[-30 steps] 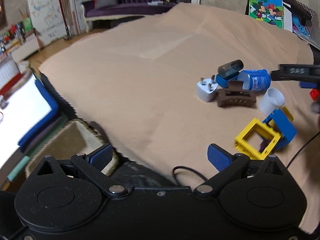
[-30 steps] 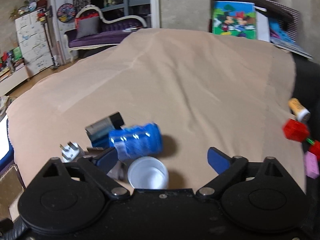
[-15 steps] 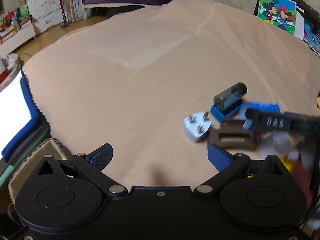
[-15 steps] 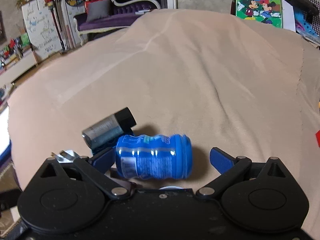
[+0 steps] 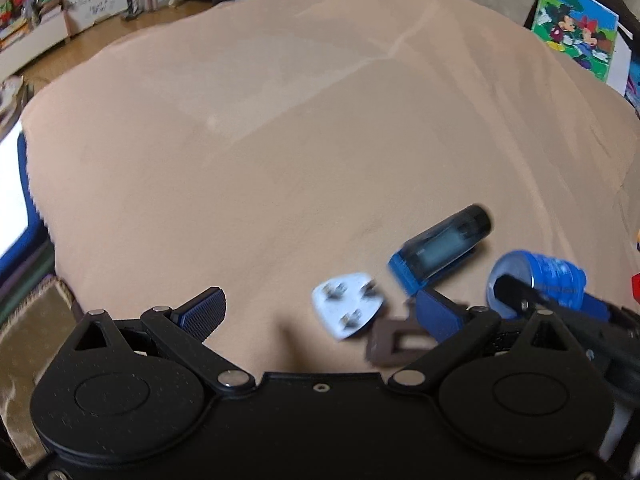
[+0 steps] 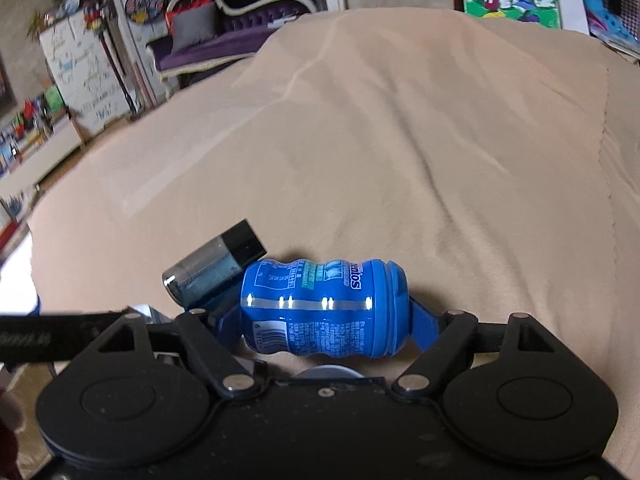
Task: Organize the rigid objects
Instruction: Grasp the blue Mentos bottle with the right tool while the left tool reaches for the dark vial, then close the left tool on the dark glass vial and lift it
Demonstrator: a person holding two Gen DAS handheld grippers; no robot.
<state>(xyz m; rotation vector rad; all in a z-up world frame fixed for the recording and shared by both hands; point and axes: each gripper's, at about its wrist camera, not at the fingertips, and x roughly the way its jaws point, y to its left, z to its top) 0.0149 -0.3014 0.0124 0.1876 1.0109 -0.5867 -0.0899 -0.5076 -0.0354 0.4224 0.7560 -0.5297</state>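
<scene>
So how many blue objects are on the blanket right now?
2. The blue bottle lies on its side between the right gripper pads, which have just been closing. A blue block sits under the dark cylinder beside it. Others may be hidden.

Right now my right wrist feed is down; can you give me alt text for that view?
The right gripper has just closed its jaws on the ends of a blue ribbed plastic bottle lying sideways on the beige cloth. Just left and behind it a smoky translucent cylinder with a black cap lies tilted; a black bar of the other gripper crosses the lower left.
</scene>
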